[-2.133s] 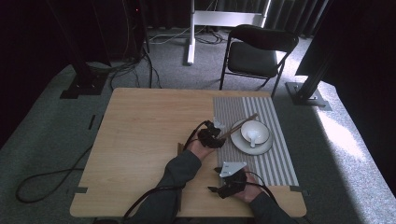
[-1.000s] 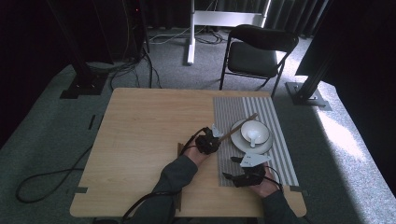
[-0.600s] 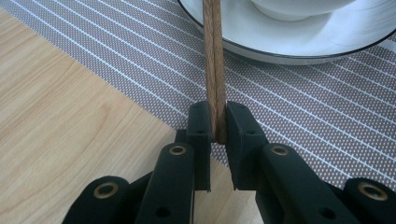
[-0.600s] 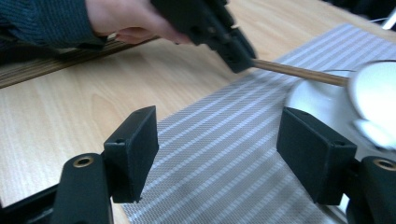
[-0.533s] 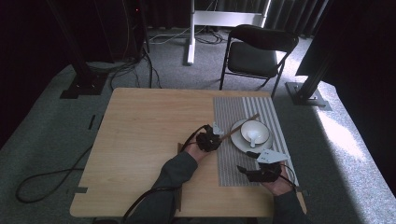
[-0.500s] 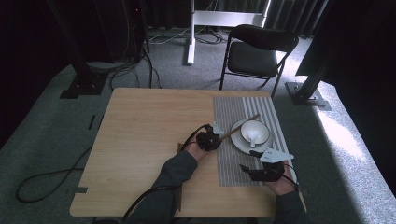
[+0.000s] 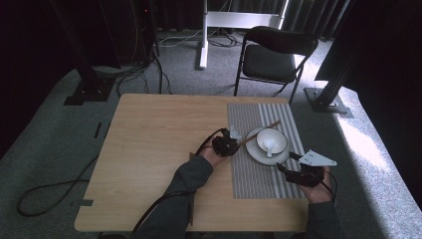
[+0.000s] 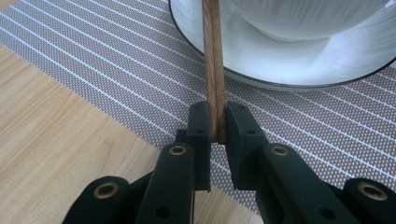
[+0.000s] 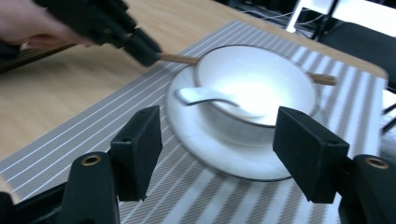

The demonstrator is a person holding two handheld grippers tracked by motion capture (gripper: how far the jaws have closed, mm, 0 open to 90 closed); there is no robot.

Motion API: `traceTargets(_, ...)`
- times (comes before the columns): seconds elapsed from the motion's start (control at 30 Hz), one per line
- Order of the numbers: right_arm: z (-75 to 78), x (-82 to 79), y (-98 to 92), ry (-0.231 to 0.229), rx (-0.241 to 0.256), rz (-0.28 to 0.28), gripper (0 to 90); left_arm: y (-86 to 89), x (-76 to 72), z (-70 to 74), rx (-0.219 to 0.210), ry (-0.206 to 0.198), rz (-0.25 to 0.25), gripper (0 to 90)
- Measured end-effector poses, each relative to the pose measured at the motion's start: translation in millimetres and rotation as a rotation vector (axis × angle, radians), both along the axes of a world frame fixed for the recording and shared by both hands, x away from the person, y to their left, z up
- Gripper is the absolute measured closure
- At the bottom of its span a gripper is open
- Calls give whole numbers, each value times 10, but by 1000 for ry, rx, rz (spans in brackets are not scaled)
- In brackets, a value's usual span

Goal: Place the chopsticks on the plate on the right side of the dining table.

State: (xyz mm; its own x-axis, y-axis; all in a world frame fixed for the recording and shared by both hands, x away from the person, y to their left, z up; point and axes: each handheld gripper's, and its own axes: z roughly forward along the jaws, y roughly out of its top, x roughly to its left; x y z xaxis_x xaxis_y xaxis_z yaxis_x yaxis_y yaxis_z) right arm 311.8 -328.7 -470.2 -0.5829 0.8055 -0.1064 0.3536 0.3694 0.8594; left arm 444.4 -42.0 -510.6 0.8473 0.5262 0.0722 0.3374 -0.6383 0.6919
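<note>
Between black jaws, slim wooden chopsticks (image 8: 214, 70).

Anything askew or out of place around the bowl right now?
Only the chopsticks: they lie slanted across the plate rim behind the bowl, one end pinched in the left hand-held gripper. Nothing is spilled or damaged.

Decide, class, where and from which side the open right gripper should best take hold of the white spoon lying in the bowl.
Probably the handle end of the spoon, which sticks out over the bowl rim on the near-left side in the right gripper view. The right gripper, jaws wide open, should come from above, since the bowl wall blocks a low approach.
</note>
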Motion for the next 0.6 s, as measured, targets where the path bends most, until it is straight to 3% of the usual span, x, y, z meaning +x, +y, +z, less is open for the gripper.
traceTargets(0.33,67,245,-219,-28,7,-120,338,-37,76,6,-5,5,-30,806)
traceTargets(0.6,83,447,-347,-29,11,-255,336,-49,122,12,1,2,-50,806)
